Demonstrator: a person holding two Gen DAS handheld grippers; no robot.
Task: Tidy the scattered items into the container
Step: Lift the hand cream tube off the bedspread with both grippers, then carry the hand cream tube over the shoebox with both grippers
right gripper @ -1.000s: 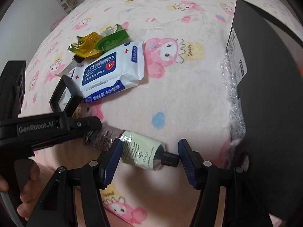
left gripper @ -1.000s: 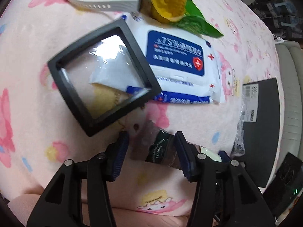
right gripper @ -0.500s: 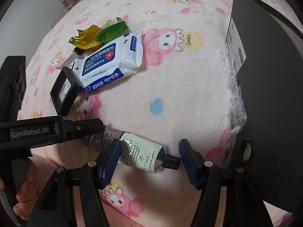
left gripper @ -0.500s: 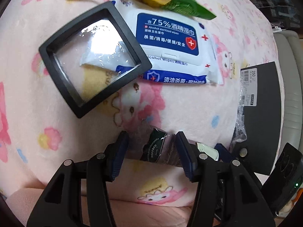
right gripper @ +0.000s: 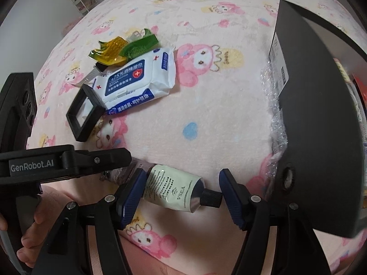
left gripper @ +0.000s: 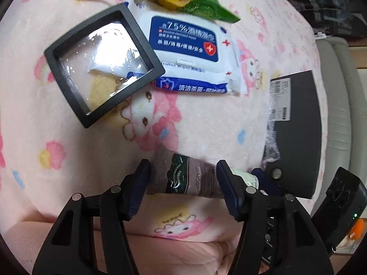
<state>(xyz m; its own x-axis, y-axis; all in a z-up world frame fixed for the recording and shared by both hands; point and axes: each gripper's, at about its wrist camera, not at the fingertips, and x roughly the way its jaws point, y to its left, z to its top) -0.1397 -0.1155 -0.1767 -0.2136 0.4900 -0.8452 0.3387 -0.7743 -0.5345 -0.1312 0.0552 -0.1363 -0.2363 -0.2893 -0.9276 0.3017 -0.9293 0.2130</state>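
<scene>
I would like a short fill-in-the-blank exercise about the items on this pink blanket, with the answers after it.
1. The black square frame rests partly on the pack of ____.
2. The cap of the pale tube is ____ in colour.
3. The yellow packet lies beside a ____ packet.
4. Between the left gripper's opening jaws lies a ____ tube.

Answers: wipes; black; green; brown

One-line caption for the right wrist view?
Right claw, jaws opening, straddles a pale green tube lying on the pink blanket.
</scene>
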